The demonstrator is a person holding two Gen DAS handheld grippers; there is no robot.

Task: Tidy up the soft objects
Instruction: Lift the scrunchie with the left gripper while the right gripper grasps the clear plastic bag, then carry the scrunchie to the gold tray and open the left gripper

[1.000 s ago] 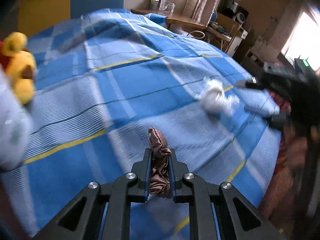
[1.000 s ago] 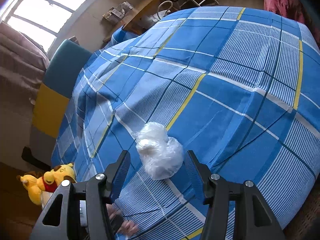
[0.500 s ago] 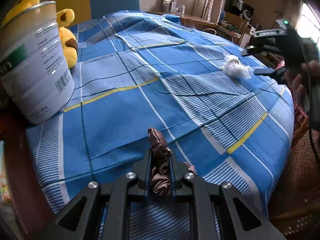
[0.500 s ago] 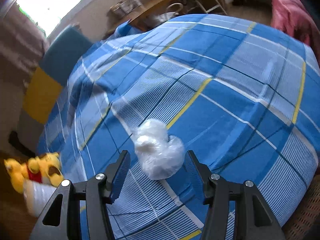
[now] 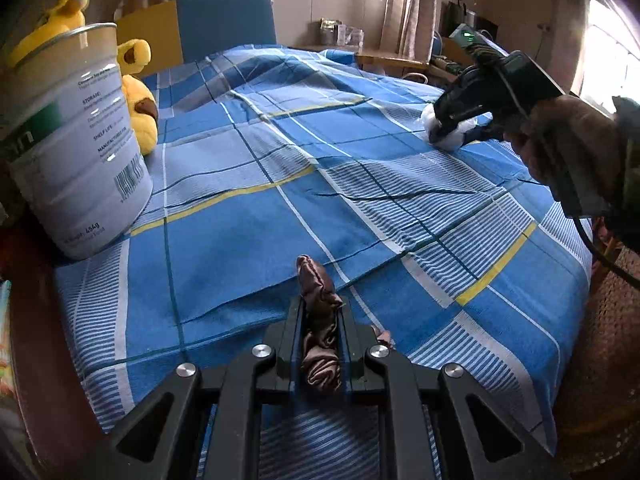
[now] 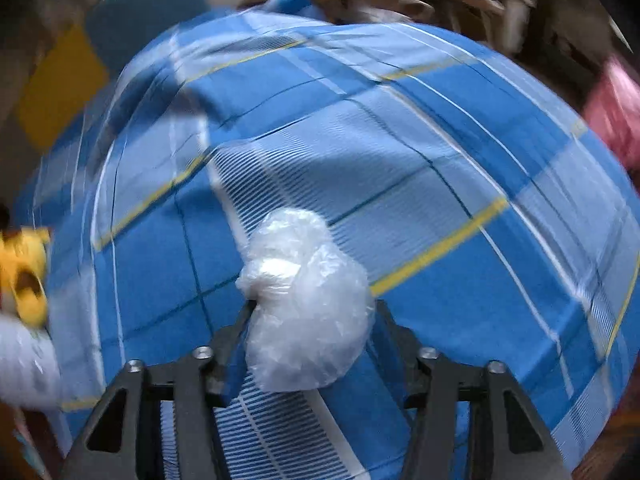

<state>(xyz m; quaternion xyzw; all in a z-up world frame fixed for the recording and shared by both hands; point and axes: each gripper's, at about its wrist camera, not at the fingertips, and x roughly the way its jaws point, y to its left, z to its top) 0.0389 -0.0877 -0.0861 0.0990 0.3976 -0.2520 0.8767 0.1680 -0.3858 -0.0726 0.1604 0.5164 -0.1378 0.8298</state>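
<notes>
Left gripper (image 5: 320, 316) still clamped on the brown cloth (image 5: 318, 320), low over the blue checked sheet (image 5: 256, 240) beside the tin (image 5: 72, 140). Right gripper (image 6: 310, 316) now lowered around the white plastic bag (image 6: 304, 304), jaws apart either side; half a second ago just short of it.

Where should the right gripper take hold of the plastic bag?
Grip the plastic bag across its wide lower bulge, not the narrower knob on top. Come straight down along the present line: it lies loose on the bedspread with the right gripper open and straddling it, so the fingers can likely close from both sides. It is crumpled and soft, so expect it to compress.
</notes>
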